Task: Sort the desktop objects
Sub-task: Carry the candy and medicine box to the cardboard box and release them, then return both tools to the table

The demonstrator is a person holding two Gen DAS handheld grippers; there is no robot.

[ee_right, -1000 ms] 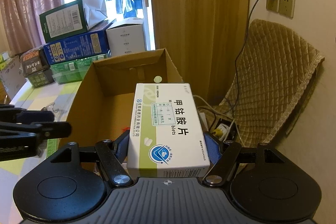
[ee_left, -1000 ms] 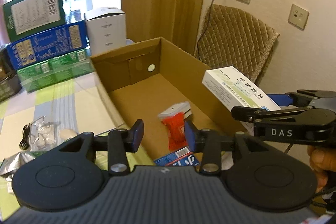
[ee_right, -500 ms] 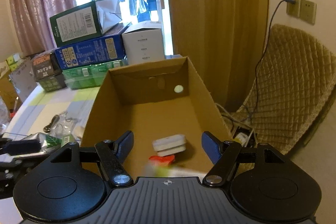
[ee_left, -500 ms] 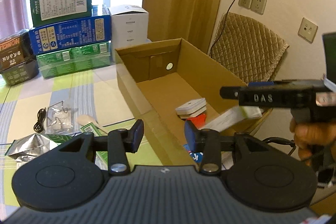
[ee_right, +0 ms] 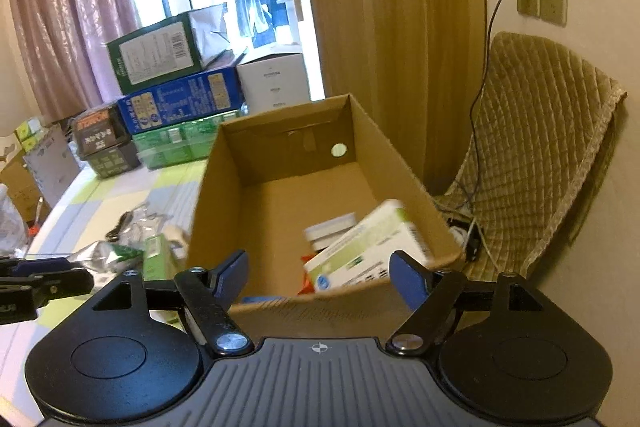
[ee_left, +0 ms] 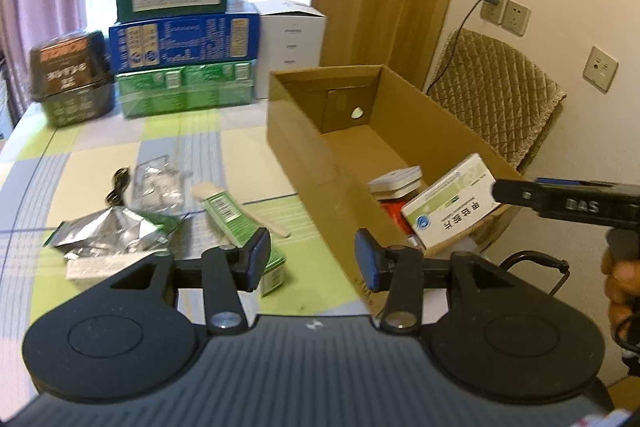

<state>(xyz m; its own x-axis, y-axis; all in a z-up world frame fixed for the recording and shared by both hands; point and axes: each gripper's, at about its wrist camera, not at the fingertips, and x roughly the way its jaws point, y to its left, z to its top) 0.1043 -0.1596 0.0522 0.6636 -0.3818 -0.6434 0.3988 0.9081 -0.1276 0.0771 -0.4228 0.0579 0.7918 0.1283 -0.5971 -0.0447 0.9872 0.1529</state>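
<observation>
Checked green-and-cream tablecloth (ee_left: 100,167) is seen covering the table, with stacked cartons against the window at 11 o'clock in the left wrist view. From the left, a crumpled silver foil packet (ee_left: 108,233) is noted at 9 o'clock, a clear plastic bag of white pieces (ee_left: 156,183) just beyond it, and a long green-and-white carton (ee_left: 240,227) beside them with a pale wooden stick (ee_left: 272,223) touching it. The left gripper (ee_left: 312,259) is held over the near table edge, jaws apart and holding nothing. An open brown cardboard box (ee_left: 304,155) is placed at 1 o'clock. Inside it, a white-and-green medicine box (ee_left: 448,211) is seen tilted, leaning over a white flat case (ee_left: 394,183) and a red packet (ee_left: 394,213); whether it touches the box's right wall cannot be told. The right gripper (ee_right: 320,277) is recorded above the box's near wall, jaws spread wide, nothing between them. A quilted tan chair cover (ee_right: 540,163) is visible at 3 o'clock in the right wrist view.
</observation>
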